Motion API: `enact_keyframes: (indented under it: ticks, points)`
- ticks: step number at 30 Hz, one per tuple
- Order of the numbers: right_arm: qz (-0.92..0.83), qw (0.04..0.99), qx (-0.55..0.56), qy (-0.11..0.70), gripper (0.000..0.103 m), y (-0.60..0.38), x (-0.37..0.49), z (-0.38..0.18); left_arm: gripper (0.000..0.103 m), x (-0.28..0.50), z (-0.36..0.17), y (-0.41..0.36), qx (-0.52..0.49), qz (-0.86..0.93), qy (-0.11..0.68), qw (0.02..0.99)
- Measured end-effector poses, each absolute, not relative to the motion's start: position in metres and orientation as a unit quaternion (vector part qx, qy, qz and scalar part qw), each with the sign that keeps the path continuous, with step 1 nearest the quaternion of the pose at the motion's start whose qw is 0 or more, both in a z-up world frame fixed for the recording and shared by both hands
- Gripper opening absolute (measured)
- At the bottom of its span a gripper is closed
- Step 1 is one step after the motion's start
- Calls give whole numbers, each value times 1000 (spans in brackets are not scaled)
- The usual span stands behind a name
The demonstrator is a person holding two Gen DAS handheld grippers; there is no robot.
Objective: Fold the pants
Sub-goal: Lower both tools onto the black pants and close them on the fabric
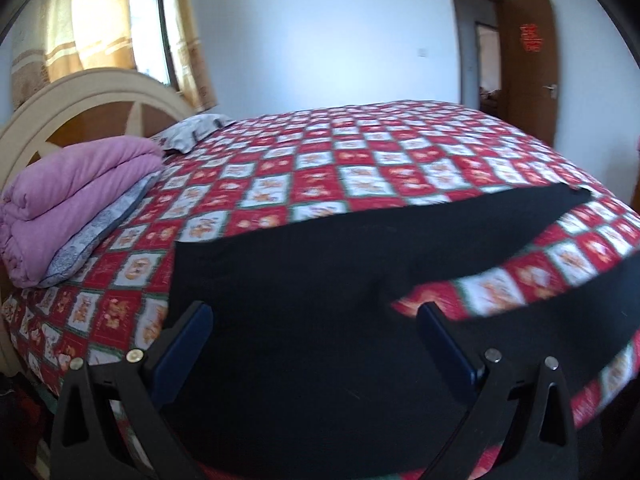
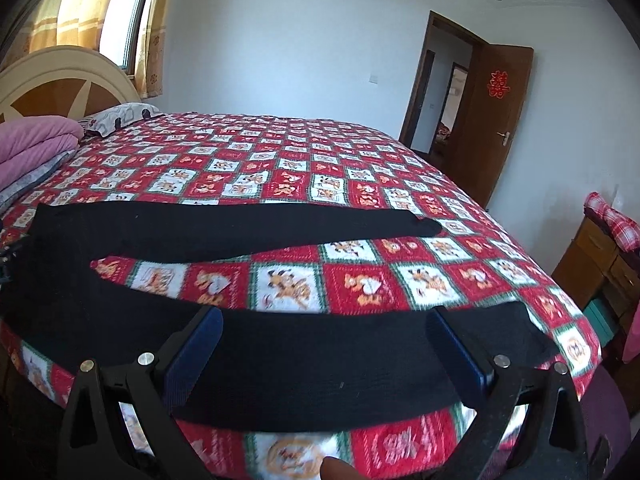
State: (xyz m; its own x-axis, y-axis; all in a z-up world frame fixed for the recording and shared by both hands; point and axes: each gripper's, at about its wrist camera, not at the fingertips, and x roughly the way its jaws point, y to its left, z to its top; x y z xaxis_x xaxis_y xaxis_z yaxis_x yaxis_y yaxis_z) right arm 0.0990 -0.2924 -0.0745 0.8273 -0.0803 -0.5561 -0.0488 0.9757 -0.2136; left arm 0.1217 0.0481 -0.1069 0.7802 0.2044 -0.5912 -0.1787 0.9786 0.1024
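Observation:
Black pants [image 2: 224, 228] lie spread flat on the bed's red and white patterned quilt [image 2: 280, 168], legs apart in a V. The far leg [image 2: 360, 222] runs to the right, and the near leg [image 2: 320, 360] lies along the front edge of the bed. In the left wrist view the waist end of the pants [image 1: 304, 280] fills the foreground, and my left gripper [image 1: 316, 320] hovers open over it with nothing between its fingers. My right gripper [image 2: 324, 328] stands open above the near leg, close to its cuff end.
A folded pink blanket [image 1: 68, 200] and a patterned pillow [image 1: 192, 128] lie at the headboard [image 1: 92, 96] on the left. An open brown door [image 2: 500, 112] is at the back right. A wooden cabinet [image 2: 600, 260] with red checked cloth stands beside the bed on the right.

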Motion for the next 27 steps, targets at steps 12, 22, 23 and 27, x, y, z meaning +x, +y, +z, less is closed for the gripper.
enact_keyframes:
  ticks: [12, 22, 23, 27]
  points:
    - [-47, 934, -85, 345, 100, -378, 237, -73, 103, 220, -136, 165, 51, 179, 377, 907]
    - [-92, 909, -41, 405, 87, -452, 324, -93, 88, 272, -181, 212, -11, 137, 450, 883]
    - [-96, 907, -41, 407, 87, -457, 330, -94, 83, 275, -184, 214, -16, 130, 453, 882]
    - [-115, 899, -31, 421, 76, -484, 357, -99, 75, 283, -189, 225, -56, 94, 456, 883]
